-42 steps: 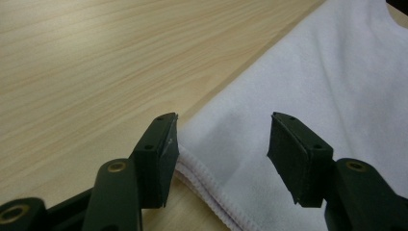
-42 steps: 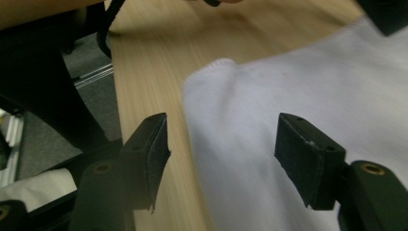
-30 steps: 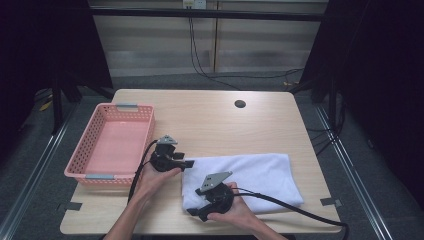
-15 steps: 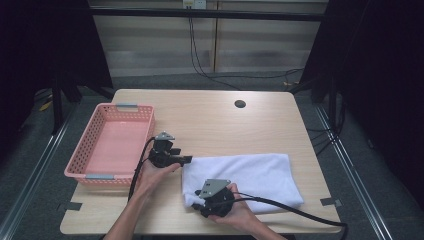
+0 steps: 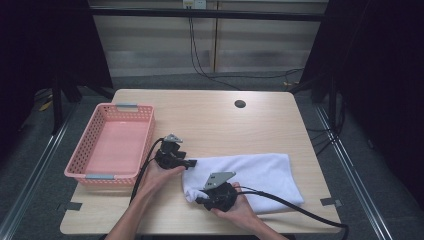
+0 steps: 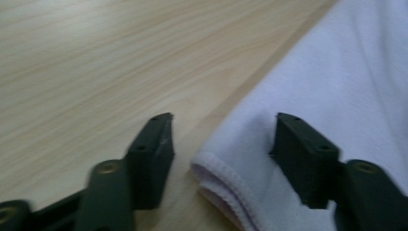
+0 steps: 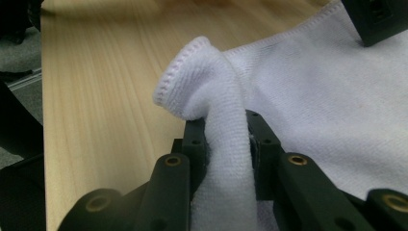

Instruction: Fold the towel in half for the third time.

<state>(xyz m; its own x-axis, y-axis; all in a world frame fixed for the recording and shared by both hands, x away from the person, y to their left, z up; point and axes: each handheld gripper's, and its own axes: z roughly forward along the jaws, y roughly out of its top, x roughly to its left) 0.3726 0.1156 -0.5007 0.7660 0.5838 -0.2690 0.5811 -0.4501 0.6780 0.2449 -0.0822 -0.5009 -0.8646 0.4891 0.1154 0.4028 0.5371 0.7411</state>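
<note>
Both grippers' jaws had just been closing: right gripper (image 7: pixel 226 144) pinched the white towel's (image 5: pixel 260 172) near-left corner; left gripper (image 6: pixel 223 144) straddled the far-left corner unclamped, needing to close before folding.

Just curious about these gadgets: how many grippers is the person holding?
2. The left gripper sits at the towel's far left corner; the right gripper pinches its near left corner, beside the basket.

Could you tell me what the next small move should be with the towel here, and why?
Probably shut the left gripper on the towel corner. Its jaws have just been closing but stand apart, the hemmed corner between them untouched. The right gripper already pinches its corner, jaws just closed on a raised fold. Both corners need holding before lifting.
</note>
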